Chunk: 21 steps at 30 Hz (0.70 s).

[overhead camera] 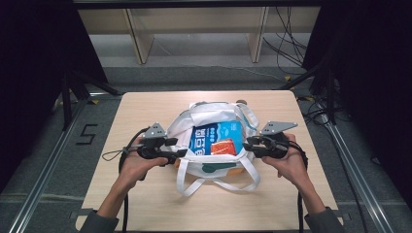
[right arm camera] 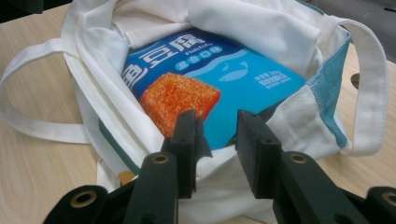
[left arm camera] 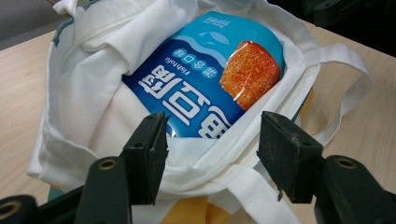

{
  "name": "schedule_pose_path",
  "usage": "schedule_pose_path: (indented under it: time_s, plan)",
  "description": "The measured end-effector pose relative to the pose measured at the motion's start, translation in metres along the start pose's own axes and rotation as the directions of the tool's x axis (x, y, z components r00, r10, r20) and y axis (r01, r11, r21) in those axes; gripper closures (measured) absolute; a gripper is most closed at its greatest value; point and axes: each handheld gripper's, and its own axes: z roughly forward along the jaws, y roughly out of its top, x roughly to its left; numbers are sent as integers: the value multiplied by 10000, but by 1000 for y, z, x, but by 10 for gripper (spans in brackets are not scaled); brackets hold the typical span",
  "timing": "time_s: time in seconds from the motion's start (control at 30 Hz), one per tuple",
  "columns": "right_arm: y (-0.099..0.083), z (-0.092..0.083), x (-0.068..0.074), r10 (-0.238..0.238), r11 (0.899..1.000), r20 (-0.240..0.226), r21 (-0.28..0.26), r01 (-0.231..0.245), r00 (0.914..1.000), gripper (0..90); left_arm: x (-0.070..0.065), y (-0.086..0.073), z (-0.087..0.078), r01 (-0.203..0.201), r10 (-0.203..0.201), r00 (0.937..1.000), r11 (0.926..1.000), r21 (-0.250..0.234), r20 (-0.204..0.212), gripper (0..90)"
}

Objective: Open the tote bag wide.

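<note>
Two tools flank a white tote bag (overhead camera: pixel 214 141) lying on the wooden bench (overhead camera: pixel 141 111), its mouth facing up. Your left hand (overhead camera: pixel 136 165) holds the left tool (overhead camera: pixel 177 154) at the bag's left edge. In the left gripper view, its jaws stand wide apart, one on each side of the bag's white rim (left arm camera: pixel 201 163), with clear gaps to the cloth; nothing is gripped. Inside the open bag lies a blue snack packet (overhead camera: pixel 216 139) printed with white characters and an orange square, flat and label up. Two white handles (overhead camera: pixel 218 184) loop onto the bench toward you. Your right hand (overhead camera: pixel 294 162) holds the right tool (overhead camera: pixel 248 145) at the bag's right edge. In the right gripper view, its jaws stand narrow, with a fold of the bag's rim (right arm camera: pixel 210 151) between them, touching the left jaw; you cannot tell whether the cloth is clamped.
</note>
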Motion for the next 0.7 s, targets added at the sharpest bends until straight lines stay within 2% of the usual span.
schedule_pose_path:
  time_s: [0.1,0.23,0.27,0.3,0.33,0.47,0.53,0.6,0.67,0.7]
  plan:
    - [0,-2,0,195,9998,-48,58,-195,9998,668,-1,-1,-1,33,-34,9999,10000,-92,-162,395]
    - [-1,-3,0,134,9999,34,-7,-134,9999,641,-1,-1,-4,0,-1,10000,9999,-153,-70,392]
    - [-1,-3,3,381,9993,30,24,-381,9993,627,-1,-1,-5,-62,60,9999,9999,-118,-145,390]
    - [-1,-3,2,286,9996,139,-70,-285,9995,616,-1,-1,-5,-180,179,9998,9997,-141,-73,389]
    - [-1,-4,3,416,9991,118,-18,-416,9991,608,-2,-1,-6,-190,189,9998,9997,-171,-88,384]
    - [-1,-5,2,252,9997,24,-57,-252,9997,568,-4,-1,-7,-145,142,9997,9998,-162,-180,367]
    - [-1,-6,2,204,9996,233,-194,-200,9995,540,-4,-1,-7,-292,289,9994,9994,-158,-189,363]
    - [-2,-7,4,499,9987,211,-151,-496,9985,525,-4,-2,-9,-186,183,9997,9997,-168,-190,355]
    - [-2,-9,1,311,9993,189,-234,-307,9993,509,-5,-2,-10,-145,139,9996,9996,-225,-230,337]
    - [-2,-10,2,369,9991,247,-234,-363,9990,502,-5,-1,-12,-246,241,9994,9995,-202,-233,331]
